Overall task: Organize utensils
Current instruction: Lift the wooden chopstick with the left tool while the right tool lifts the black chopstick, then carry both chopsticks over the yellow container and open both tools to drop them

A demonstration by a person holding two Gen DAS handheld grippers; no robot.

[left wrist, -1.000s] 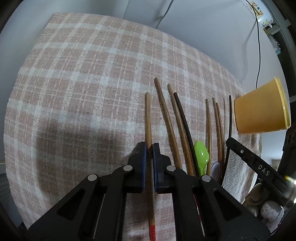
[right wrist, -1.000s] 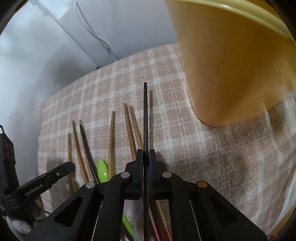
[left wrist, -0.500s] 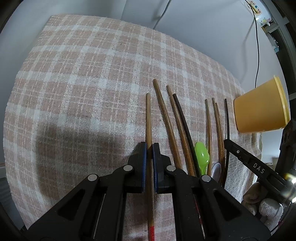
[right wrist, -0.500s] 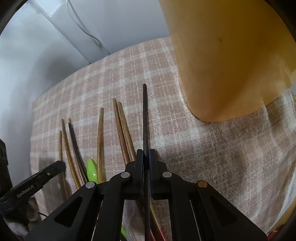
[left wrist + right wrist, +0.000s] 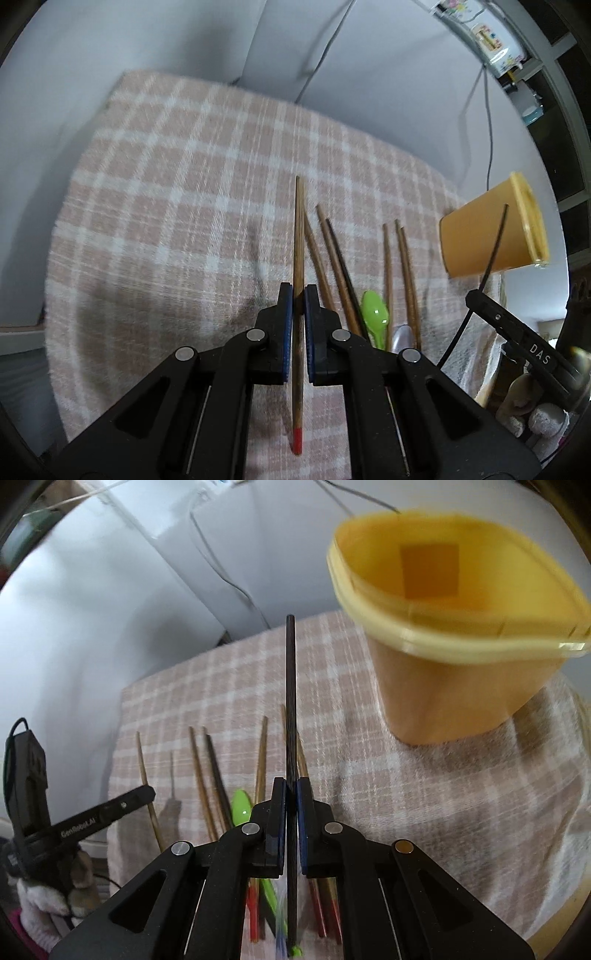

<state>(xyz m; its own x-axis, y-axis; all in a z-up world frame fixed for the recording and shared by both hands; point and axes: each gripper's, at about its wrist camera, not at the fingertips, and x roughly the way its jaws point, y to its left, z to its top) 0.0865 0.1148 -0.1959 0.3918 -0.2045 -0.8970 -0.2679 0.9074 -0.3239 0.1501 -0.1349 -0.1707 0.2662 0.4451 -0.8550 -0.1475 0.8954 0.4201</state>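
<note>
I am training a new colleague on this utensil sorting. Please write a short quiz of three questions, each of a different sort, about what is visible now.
1. True or false: the left gripper is shut on a brown chopstick with a red end.
2. What does the right gripper hold? A) green spoon B) black chopstick C) nothing
3. Fill in: the yellow cup stands on the checked ____.

Key:
1. True.
2. B, the black chopstick.
3. Cloth; the green spoon lies on it among other chopsticks.

L gripper jaws clamped tight, R gripper jaws clamped tight, both raised, pointing fwd
</note>
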